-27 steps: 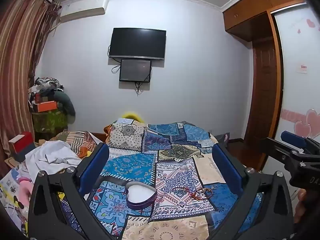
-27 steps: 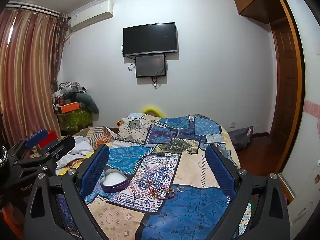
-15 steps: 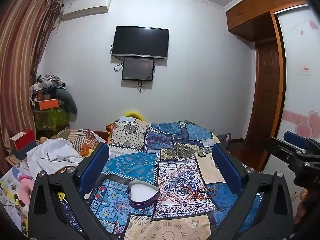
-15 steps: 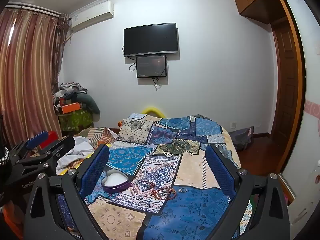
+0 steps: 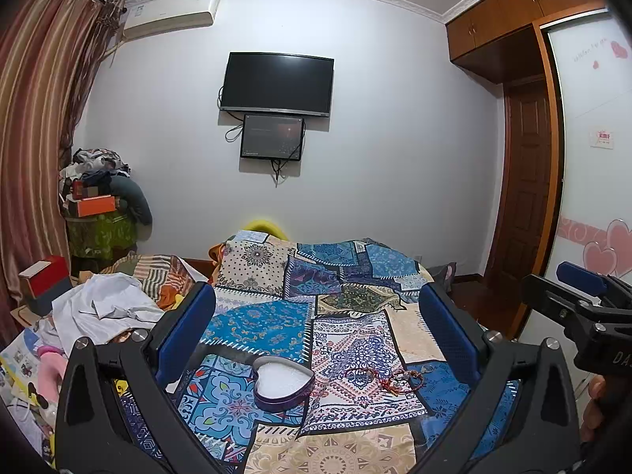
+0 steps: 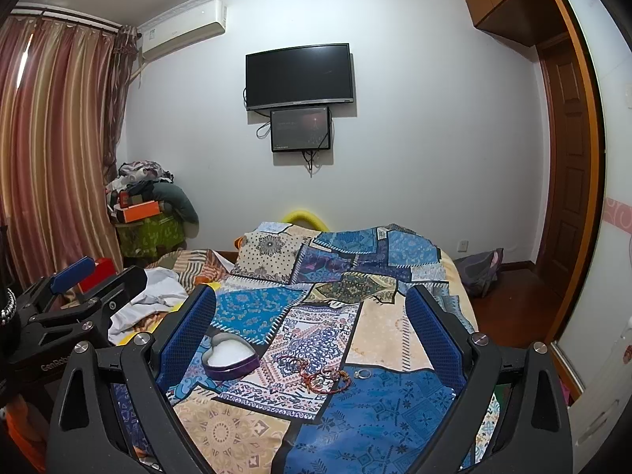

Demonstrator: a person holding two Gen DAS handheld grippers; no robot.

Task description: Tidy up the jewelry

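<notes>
A purple heart-shaped box (image 5: 283,382) with a white lining lies open on the patchwork bedspread (image 5: 343,339); it also shows in the right wrist view (image 6: 230,357). Red and beaded bracelets (image 5: 385,378) lie to its right, seen too in the right wrist view (image 6: 316,371), with a small ring (image 6: 363,374) beside them. My left gripper (image 5: 316,312) is open and empty, held above and short of the box. My right gripper (image 6: 310,308) is open and empty, above the bracelets.
A pile of white clothes (image 5: 98,308) and clutter lies at the bed's left. Stacked boxes and bags (image 5: 98,209) stand in the far left corner. A wooden door and wardrobe (image 5: 525,205) are on the right. A TV (image 5: 276,83) hangs on the far wall.
Both grippers have drifted slightly; the view has shifted a little to the left and up. The box and jewelry have not moved.
</notes>
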